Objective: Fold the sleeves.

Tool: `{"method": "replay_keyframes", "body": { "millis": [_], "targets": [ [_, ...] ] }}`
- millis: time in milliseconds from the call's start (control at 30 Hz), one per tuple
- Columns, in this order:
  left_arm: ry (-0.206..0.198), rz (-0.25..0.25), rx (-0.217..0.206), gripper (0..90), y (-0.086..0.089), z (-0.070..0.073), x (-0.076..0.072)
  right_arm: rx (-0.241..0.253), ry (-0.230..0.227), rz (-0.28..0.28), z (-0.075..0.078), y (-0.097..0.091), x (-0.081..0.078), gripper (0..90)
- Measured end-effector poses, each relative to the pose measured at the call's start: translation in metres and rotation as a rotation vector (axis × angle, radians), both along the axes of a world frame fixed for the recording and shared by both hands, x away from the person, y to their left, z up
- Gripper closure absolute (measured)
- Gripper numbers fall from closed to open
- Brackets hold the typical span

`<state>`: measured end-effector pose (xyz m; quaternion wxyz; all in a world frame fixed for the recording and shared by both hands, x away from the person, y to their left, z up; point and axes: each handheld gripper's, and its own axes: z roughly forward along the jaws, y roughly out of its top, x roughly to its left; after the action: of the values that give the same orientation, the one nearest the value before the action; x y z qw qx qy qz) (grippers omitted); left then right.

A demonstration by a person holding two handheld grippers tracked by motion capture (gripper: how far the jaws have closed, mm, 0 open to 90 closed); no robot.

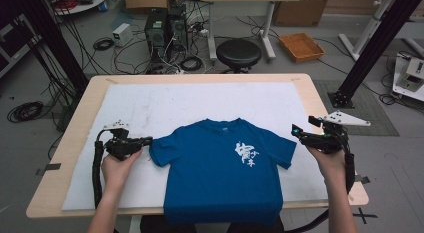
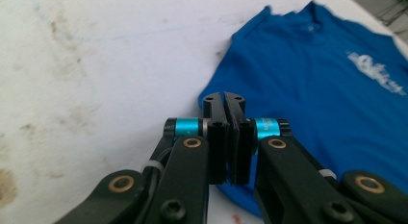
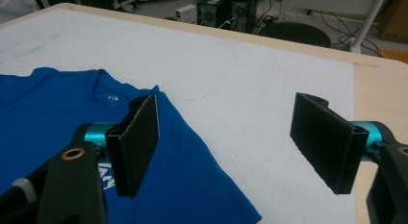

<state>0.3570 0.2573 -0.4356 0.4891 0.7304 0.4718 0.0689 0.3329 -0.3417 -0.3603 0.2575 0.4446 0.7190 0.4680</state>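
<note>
L gripper [image 1: 146, 141] | jaws closed at T-shirt [image 1: 222, 168] L sleeve edge, grip unconfirmed | R gripper [image 3: 231, 147] | jaws apart, held above R sleeve | shirt axis front-back.

Blue T-shirt [image 1: 220, 168], white chest print, flat face-up on white mat, hem overhanging near table edge

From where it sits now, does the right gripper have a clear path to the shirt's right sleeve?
Probably yes: the right gripper, jaws wide open, hovers just beside the right sleeve of the blue T-shirt, with nothing between them.
</note>
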Motion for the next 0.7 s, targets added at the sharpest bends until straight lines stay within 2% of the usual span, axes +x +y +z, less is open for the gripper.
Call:
{"method": "replay_keyframes", "body": {
  "millis": [100, 233, 367, 500, 700],
  "targets": [
    [-0.023, -0.025, -0.041, 88.0, -0.007, 0.011, -0.004, 0.003, -0.003, 0.0, 0.001, -0.001, 0.0, 25.2],
    [-0.03, -0.068, -0.101, 88.0, -0.025, 0.025, -0.006, 0.005, -0.009, -0.003, 0.002, -0.002, -0.001, 25.1],
    [-0.025, -0.112, -0.155, 88.0, -0.051, 0.034, -0.003, 0.011, -0.012, -0.002, 0.003, -0.002, -0.001, 25.1],
    [-0.008, -0.157, -0.211, 88.0, -0.082, 0.036, 0.003, 0.009, -0.014, -0.002, 0.004, -0.002, -0.001, 25.1],
    [0.017, -0.194, -0.205, 88.0, -0.126, 0.029, 0.016, 0.01, -0.013, -0.008, 0.003, -0.003, -0.001, 25.1]
  ]
}}
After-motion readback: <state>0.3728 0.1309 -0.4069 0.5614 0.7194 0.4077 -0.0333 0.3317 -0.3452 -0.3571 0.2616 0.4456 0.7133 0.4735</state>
